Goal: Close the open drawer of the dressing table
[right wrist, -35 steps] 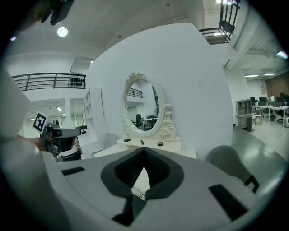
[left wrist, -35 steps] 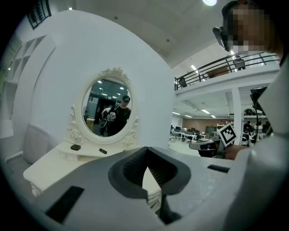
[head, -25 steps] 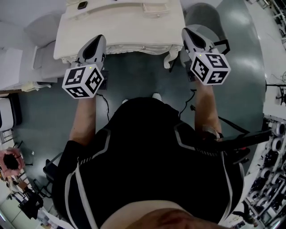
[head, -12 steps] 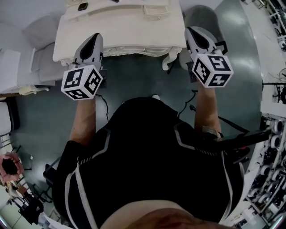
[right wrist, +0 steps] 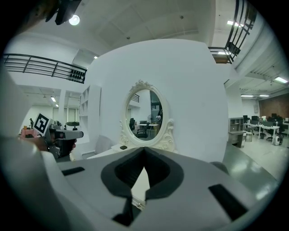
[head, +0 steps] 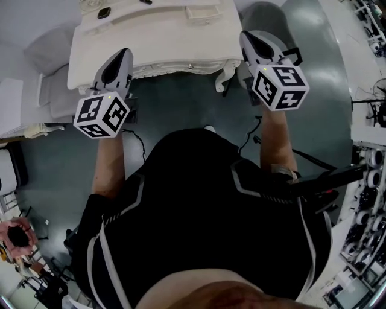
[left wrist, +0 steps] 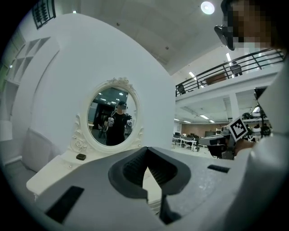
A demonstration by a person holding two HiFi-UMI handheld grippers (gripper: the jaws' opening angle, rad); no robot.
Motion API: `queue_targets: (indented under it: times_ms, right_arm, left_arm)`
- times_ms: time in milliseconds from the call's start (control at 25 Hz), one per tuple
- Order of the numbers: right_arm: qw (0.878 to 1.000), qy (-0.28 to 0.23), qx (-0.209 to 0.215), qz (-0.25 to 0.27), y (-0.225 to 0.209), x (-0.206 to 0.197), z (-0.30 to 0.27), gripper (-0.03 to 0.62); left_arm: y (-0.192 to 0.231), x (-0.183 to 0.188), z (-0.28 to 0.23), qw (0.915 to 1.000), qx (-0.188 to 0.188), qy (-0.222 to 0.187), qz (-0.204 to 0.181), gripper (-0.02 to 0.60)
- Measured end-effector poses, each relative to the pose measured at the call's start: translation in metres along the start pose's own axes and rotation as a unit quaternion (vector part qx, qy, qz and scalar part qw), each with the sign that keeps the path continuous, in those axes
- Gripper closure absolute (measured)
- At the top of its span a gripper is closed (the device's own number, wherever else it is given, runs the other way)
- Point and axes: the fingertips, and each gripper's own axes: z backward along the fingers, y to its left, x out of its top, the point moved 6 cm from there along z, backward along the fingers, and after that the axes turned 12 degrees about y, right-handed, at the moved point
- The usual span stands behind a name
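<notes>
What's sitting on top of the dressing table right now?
An oval mirror stands at the back, with a small dark item by its base and a cream rectangular object farther right. The left tongs cover part of the table near its front edge.

A mirror (left wrist: pixel 113 116) stands at the dressing table's (head: pixel 157 36) back.

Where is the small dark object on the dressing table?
The small dark object lies at the far left of the dressing table in the head view; the left gripper view shows it by the oval mirror.
</notes>
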Motion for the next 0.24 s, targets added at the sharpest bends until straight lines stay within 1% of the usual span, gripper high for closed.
queue_targets:
  times_ms: [120,240]
  right_arm:
    - [1.000,-0.001,0.000,0.000,-0.0012,0.0000,0.0002,0.591]
    - [1.000,-0.001,0.002,0.005,-0.0028,0.0029,-0.0047,0.591]
  left_arm:
    - [-0.0003,0.0037,0.0010,0.9997,0.017,-0.005,-0.017,0.577]
    - [-0.0010,0.0085,0.0019,0.9993,0.024,-0.017,-0.026,0.577]
